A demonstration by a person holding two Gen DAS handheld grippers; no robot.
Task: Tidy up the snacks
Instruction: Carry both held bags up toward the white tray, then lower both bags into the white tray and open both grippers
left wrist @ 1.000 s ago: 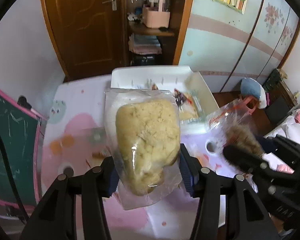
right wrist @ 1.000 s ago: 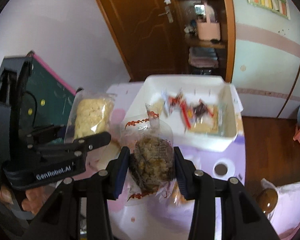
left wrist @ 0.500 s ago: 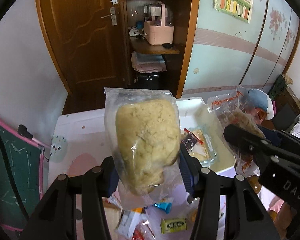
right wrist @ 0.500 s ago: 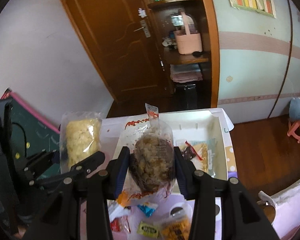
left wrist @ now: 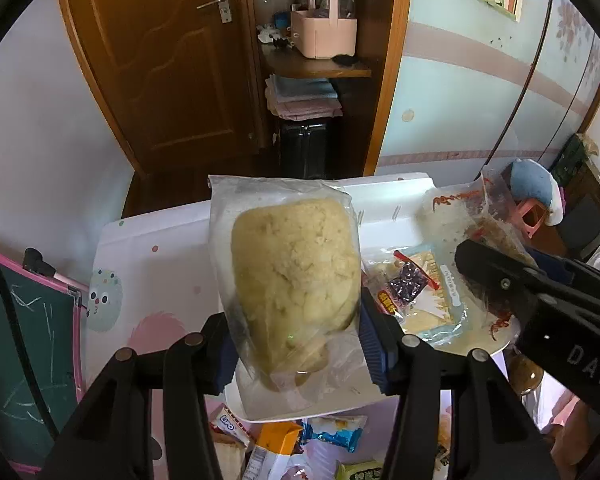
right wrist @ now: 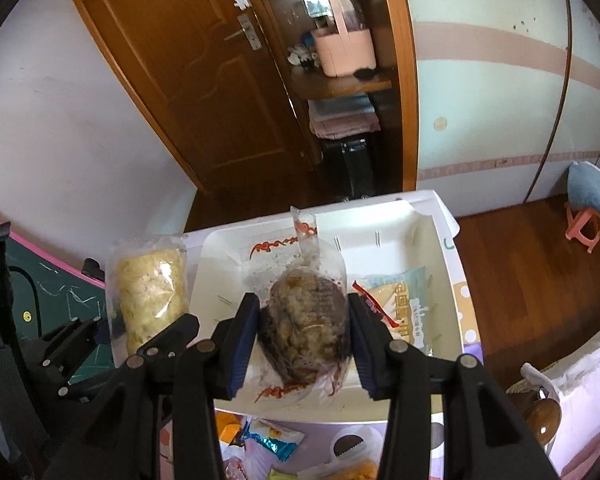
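Your left gripper (left wrist: 296, 344) clamps a clear bag of pale yellow pastry (left wrist: 294, 280) upright between its pads, held above the near rim of the white bin (left wrist: 384, 196) that sits toward the counter's (left wrist: 152, 240) far edge. Your right gripper (right wrist: 304, 340) grips a clear bag of dark brown pastry (right wrist: 306, 324) over the bin's interior, where flat snack packets (right wrist: 406, 300) lie; more wrapped snacks (left wrist: 332, 432) lie on the counter by the near edge.

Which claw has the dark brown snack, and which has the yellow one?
The right claw grips the dark brown bun in its clear wrapper. The left claw grips the pale yellow crumbly bun.
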